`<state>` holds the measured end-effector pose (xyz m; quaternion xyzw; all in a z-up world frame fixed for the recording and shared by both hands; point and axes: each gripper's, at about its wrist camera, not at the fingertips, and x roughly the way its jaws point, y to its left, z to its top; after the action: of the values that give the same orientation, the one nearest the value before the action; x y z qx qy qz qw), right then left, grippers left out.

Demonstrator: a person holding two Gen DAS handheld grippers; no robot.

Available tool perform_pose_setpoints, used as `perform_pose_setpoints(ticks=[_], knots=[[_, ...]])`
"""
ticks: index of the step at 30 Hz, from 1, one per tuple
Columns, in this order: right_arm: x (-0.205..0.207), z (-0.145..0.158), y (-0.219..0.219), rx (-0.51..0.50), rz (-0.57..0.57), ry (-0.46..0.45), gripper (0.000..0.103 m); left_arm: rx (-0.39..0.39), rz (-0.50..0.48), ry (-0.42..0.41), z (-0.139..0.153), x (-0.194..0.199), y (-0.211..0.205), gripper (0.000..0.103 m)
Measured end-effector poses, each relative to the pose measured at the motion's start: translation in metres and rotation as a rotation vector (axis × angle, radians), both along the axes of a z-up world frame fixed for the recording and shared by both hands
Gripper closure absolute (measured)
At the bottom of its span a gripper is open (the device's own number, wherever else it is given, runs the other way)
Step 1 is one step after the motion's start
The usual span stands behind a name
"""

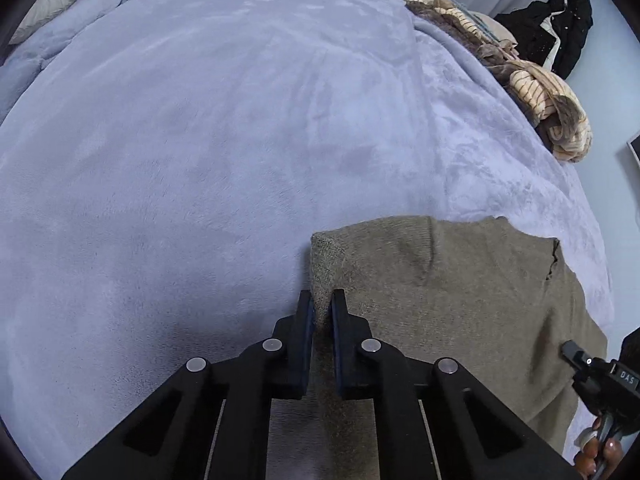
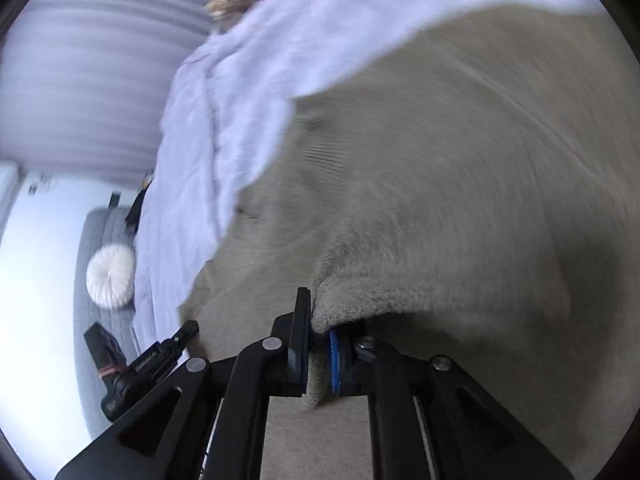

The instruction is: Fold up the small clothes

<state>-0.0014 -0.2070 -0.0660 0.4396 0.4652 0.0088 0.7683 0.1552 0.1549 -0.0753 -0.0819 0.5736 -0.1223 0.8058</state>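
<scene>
Two claws, each clamped on an edge of one brown sweater on the bed.

The left claw point(image 1: 322, 304) pinches the sweater point(image 1: 448, 312) at its left edge, pads pressed on the knit; the right claw point(image 2: 320, 320) grips a bunched fold of the same sweater point(image 2: 440, 168), its view blurred. The sweater lies spread on the lavender blanket point(image 1: 200, 160) near the bed's right edge. Only the left view shows the one pile of striped fleece clothes point(image 1: 532, 92) and the dark clothes point(image 1: 560, 28) beyond it; only the right view shows one round white cushion point(image 2: 111, 276) and the curtain point(image 2: 88, 72).
</scene>
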Motion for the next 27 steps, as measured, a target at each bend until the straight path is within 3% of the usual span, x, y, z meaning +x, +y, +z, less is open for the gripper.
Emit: perform_pose_setpoints(ticks=[2,4,6,9,10,13,14,15,18,20,22,23,24,25,26,27], knots=[[0.004,-0.012,0.002,-0.017,0.020,0.041,0.093,0.031,0.000,0.014,-0.013,0.001,0.003,0.093],[-0.005,-0.037,-0.006,-0.013,-0.012,0.168,0.084,0.024,0.013,0.003,-0.015,0.000,0.003,0.093],[-0.024,-0.045,-0.015,0.071,-0.062,0.150,0.070,0.032,0.012,-0.009,-0.012,-0.001,-0.001,0.093],[-0.040,-0.035,-0.032,0.064,-0.131,0.107,0.045,0.054,-0.005,-0.014,-0.011,-0.003,-0.001,0.093],[-0.042,-0.033,-0.038,0.054,-0.155,0.104,0.043,0.054,-0.003,-0.013,-0.011,-0.003,-0.001,0.093],[-0.034,-0.035,-0.064,0.087,-0.234,0.127,0.046,0.050,0.019,-0.011,-0.009,-0.002,-0.001,0.093],[-0.024,-0.033,-0.067,0.081,-0.234,0.147,0.075,0.051,0.025,-0.015,-0.008,-0.001,-0.001,0.093],[-0.017,-0.025,-0.069,0.040,-0.205,0.139,0.094,0.053,0.027,-0.016,-0.009,0.000,-0.002,0.093],[0.006,0.025,-0.050,-0.215,-0.040,-0.011,0.095,0.061,0.018,-0.017,-0.010,0.000,-0.001,0.093],[0.008,0.035,-0.046,-0.318,0.018,-0.029,0.095,0.061,0.021,-0.017,-0.011,0.000,-0.001,0.093],[0.005,0.016,-0.060,-0.325,-0.005,0.049,0.094,0.054,0.033,-0.014,-0.011,-0.001,0.000,0.093],[-0.001,0.002,-0.071,-0.307,-0.026,0.108,0.089,0.053,0.039,-0.014,-0.010,-0.001,0.001,0.093],[-0.007,-0.011,-0.080,-0.293,-0.056,0.182,0.078,0.053,0.042,-0.012,-0.009,-0.002,0.001,0.092],[-0.016,-0.021,-0.089,-0.259,-0.099,0.223,0.076,0.058,0.038,-0.005,-0.008,-0.002,0.001,0.092],[-0.027,-0.025,-0.096,-0.190,-0.147,0.195,0.074,0.068,0.032,0.001,-0.007,-0.001,0.000,0.088],[-0.036,-0.023,-0.099,-0.151,-0.171,0.179,0.062,0.085,0.027,0.003,-0.004,-0.001,0.000,0.076]])
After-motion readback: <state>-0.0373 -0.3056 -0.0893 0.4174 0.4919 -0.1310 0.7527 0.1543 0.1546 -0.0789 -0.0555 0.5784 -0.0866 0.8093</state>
